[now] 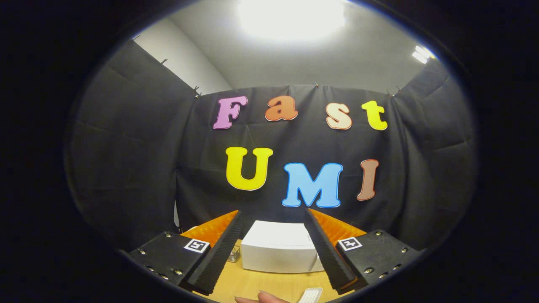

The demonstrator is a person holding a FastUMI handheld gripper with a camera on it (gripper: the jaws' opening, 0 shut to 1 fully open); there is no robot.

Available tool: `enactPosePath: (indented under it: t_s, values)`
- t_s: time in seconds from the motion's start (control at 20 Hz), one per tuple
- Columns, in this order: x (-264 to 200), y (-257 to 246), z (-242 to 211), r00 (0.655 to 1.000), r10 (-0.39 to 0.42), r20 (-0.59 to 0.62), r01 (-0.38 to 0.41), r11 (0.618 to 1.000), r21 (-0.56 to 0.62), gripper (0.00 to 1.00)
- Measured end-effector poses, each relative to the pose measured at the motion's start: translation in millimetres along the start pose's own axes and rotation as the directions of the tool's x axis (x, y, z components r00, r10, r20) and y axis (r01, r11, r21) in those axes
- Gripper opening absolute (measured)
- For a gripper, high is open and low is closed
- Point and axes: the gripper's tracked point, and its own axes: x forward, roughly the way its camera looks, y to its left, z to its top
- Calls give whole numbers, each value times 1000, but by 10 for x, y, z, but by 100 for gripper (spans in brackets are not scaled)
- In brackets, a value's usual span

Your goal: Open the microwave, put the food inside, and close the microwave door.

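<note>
The gripper point(273, 235) hangs with its fingers spread wide and holding nothing, low in the frame's centre. Between and beyond them, on the yellow wooden table point(252, 284), sits the white microwave point(280, 248), seen from above and in front, its door apparently closed; a handle cannot be made out. It should be heavy and rigid, so I judge it will stay put if the door is pulled at its edge. A small metal wire object point(234, 254) stands just left of it. At the bottom edge a fingertip point(265, 298) shows beside a ribbed white item point(310, 295), possibly the food, though that is unclear.
</note>
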Motion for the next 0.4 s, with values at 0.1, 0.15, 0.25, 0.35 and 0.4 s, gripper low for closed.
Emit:
enactPosePath:
  t_s: [0.1, 0.15, 0.25, 0.35, 0.4]
  values:
    - [36, 22, -15, 1000, -1, -11, 2, 999, 35, 96]
    - [39, -4, -17, 1000, -4, -19, 5, 999, 46, 96]
    - [41, -2, 8, 1000, -1, -16, 2, 998, 59, 96]
    - [38, 0, 32, 1000, 3, -5, -3, 998, 68, 96]
    - [33, -16, 49, 1000, 4, 0, -4, 997, 73, 96]
